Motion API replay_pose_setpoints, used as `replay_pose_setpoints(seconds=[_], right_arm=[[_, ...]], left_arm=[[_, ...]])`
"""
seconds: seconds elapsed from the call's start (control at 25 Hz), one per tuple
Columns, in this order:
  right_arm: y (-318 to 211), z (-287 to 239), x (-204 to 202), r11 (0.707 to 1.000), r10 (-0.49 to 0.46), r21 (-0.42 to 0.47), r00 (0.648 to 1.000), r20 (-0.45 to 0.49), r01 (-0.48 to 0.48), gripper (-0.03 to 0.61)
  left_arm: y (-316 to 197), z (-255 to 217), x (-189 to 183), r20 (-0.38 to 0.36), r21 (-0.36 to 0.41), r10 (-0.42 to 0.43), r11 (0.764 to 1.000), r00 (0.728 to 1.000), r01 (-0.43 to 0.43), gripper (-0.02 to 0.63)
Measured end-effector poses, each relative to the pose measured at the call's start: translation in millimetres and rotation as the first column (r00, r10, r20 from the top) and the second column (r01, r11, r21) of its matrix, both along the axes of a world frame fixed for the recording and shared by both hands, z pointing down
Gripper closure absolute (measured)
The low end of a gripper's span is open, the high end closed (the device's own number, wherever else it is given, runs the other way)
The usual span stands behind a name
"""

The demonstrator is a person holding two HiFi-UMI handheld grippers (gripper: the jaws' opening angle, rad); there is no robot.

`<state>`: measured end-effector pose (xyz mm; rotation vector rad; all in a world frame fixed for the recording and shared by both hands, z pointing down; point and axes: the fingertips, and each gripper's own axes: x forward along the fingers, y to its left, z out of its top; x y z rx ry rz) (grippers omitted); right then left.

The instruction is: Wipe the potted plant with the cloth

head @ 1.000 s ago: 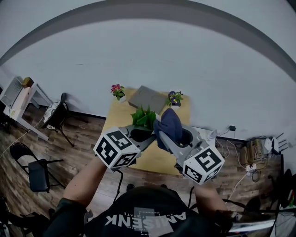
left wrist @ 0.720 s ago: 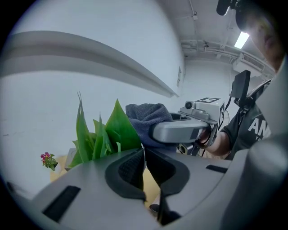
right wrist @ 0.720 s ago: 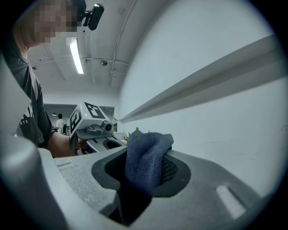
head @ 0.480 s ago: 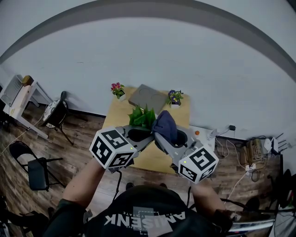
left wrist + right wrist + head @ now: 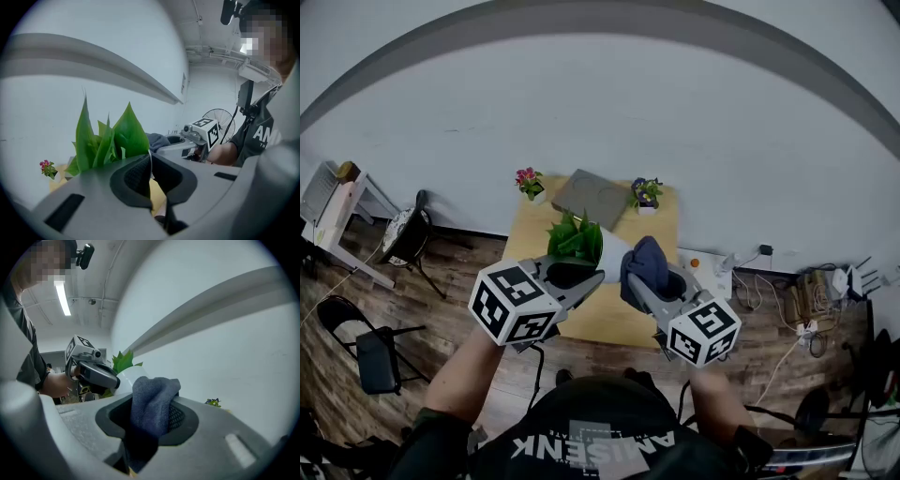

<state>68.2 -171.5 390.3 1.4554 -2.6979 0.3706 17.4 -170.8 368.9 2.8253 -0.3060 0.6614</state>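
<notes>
Left gripper (image 5: 584, 277) jaws pinch the potted plant (image 5: 110, 139) by its rim. Right gripper (image 5: 637, 285) jaws clamp the cloth (image 5: 152, 401), leaves just beyond. Wiping seems not yet finished.

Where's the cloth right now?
The cloth is clamped in the right gripper, bunched up above it. In the head view it sits centre-right, just right of the potted plant, above the wooden table.
</notes>
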Motion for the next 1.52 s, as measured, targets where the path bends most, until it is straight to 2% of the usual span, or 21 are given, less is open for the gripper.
replay_pose_setpoints(seconds=[0.2, 0.36, 0.6, 0.76, 0.92, 1.2, 1.52], right_arm=[[3, 16, 13, 0.998, 0.026, -0.056, 1.000, -0.004, -0.026, 0.449], [5, -7, 17, 1.000, 0.021, -0.016, 0.999, 0.029, -0.020, 0.449], [5, -68, -22, 0.988, -0.116, 0.111, 0.993, 0.035, 0.111, 0.449], [5, -78, -51, 0.978, -0.167, 0.126, 0.986, 0.009, 0.164, 0.449], [7, -74, -63, 0.975, -0.184, 0.127, 0.983, -0.003, 0.183, 0.449], [3, -48, -48, 0.987, -0.144, 0.075, 0.989, 0.028, 0.142, 0.449], [1, -16, -19, 0.998, -0.064, -0.004, 0.995, 0.077, 0.064, 0.449]], left_arm=[[6, 3, -6, 0.013, 0.051, 0.025, 0.998, 1.000, -0.026, 0.603], [17, 7, -11, 0.024, 0.103, 0.066, 0.992, 0.998, -0.068, 0.603], [23, 12, -12, 0.047, 0.140, 0.078, 0.987, 0.996, -0.084, 0.603], [28, 7, -13, 0.027, 0.186, 0.069, 0.980, 0.997, -0.073, 0.603], [33, 3, -19, -0.008, 0.212, 0.048, 0.976, 0.999, -0.045, 0.603], [37, 3, -26, -0.036, 0.209, 0.020, 0.978, 0.999, -0.012, 0.603], [38, 2, -25, -0.040, 0.231, 0.028, 0.973, 0.999, -0.018, 0.603]])
